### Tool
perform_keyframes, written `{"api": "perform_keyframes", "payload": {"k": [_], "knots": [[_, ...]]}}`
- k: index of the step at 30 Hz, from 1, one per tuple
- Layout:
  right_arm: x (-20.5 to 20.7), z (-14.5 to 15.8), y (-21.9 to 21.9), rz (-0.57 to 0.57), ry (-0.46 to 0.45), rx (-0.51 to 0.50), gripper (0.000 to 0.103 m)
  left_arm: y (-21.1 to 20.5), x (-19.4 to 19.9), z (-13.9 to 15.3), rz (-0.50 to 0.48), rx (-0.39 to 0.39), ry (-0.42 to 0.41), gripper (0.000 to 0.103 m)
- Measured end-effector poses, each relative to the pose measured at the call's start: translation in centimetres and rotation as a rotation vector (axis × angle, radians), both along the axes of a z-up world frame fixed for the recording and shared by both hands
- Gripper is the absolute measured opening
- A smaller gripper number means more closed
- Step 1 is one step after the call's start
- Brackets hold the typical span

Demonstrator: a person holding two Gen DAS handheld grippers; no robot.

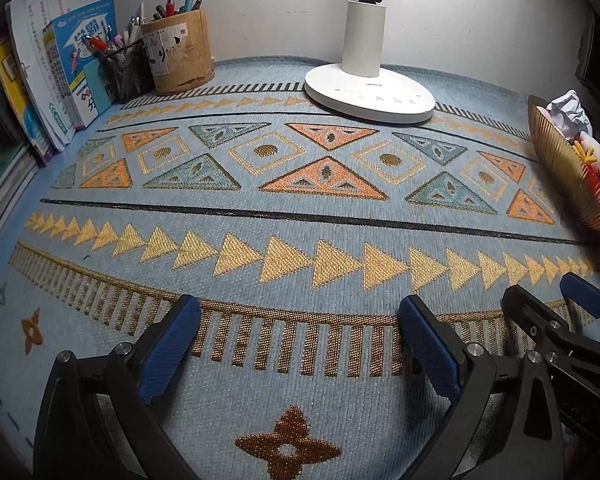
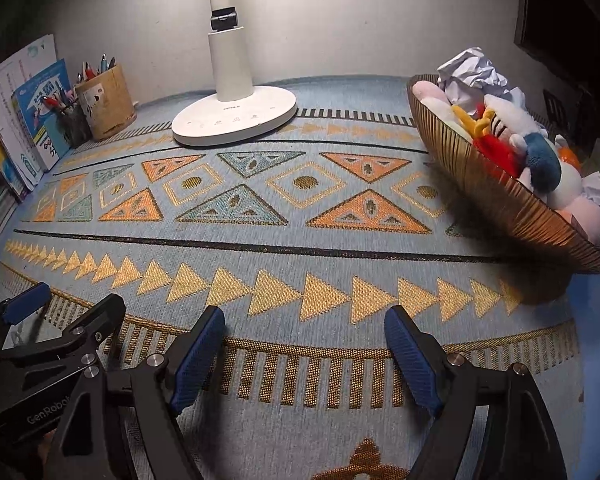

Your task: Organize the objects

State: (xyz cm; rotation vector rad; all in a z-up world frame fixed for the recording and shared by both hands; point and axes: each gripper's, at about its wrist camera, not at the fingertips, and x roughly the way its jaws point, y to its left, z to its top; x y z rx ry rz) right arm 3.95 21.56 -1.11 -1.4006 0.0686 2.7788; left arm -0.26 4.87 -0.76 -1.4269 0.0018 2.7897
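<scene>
Two grippers over patterned cloth (image 1: pixel 300 216), both pointing down at bare weave. Left gripper (image 1: pixel 300 332) spread wide, empty; right gripper (image 2: pixel 305 340) parted, empty, "GenRobot" on left's body in right view. Bowl (image 2: pixel 500 200) at right: plush toys (image 2: pixel 540 160), crumpled paper (image 2: pixel 472 74). Lamp (image 1: pixel 370 90), base lettering perhaps "OPPLE". Books' (image 1: pixel 82 64) print unreadable.

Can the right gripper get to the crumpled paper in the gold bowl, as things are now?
Probably yes. The right gripper is open and empty, the patterned mat between is bare, and the crumpled paper lies on top in the gold bowl.
</scene>
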Motion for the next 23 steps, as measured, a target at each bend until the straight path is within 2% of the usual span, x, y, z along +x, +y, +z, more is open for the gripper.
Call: {"api": "perform_keyframes", "payload": {"k": [4,7,23], "knots": [[0.4,-0.1,-0.3,0.016,-0.013,0.031,0.087,-0.1,0.0,0.0,-0.002,-0.001,0.003,0.102],[0.8,-0.3,-0.1,0.01,-0.031,0.025,0.102,-0.1,0.0,0.1,-0.003,0.0,0.003,0.103],[1.3,-0.3,0.1,0.006,-0.009,0.033,0.103,-0.1,-0.3,0.1,-0.009,0.001,0.002,0.103]]}}
